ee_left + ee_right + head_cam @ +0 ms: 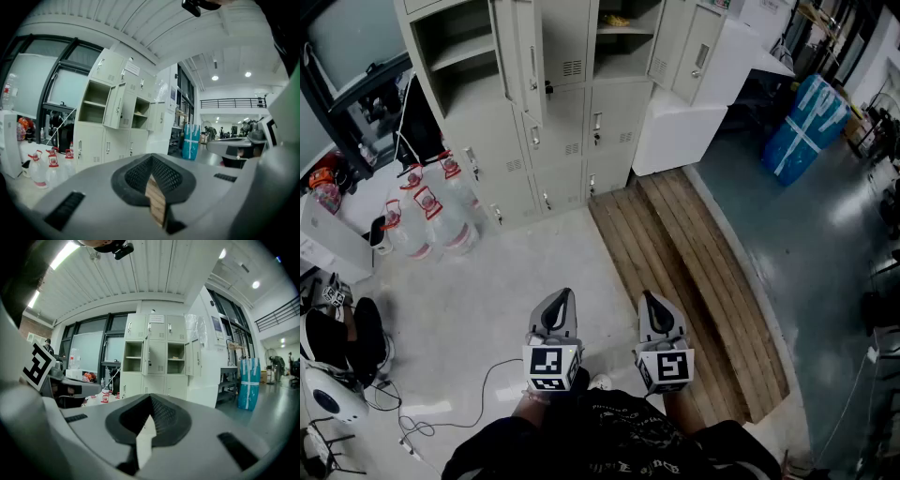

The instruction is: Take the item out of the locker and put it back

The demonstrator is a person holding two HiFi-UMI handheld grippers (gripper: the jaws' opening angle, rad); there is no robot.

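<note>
A beige bank of lockers (pixel 572 103) stands ahead at the top of the head view. Two upper compartments have their doors open; the right one holds a small yellow item (pixel 617 19) on its shelf, and the left one (pixel 459 42) looks empty. My left gripper (pixel 562 298) and right gripper (pixel 650 300) are side by side low in front of me, well short of the lockers, both shut with nothing in them. The lockers also show far off in the left gripper view (pixel 117 122) and the right gripper view (pixel 157 359), beyond each gripper's closed jaws.
Several water jugs with red caps (pixel 431 216) stand left of the lockers. A wooden pallet (pixel 684 272) lies on the floor to the right, a white cabinet (pixel 684 127) and a blue wrapped bundle (pixel 806 122) beyond it. Cables (pixel 441 412) trail at lower left.
</note>
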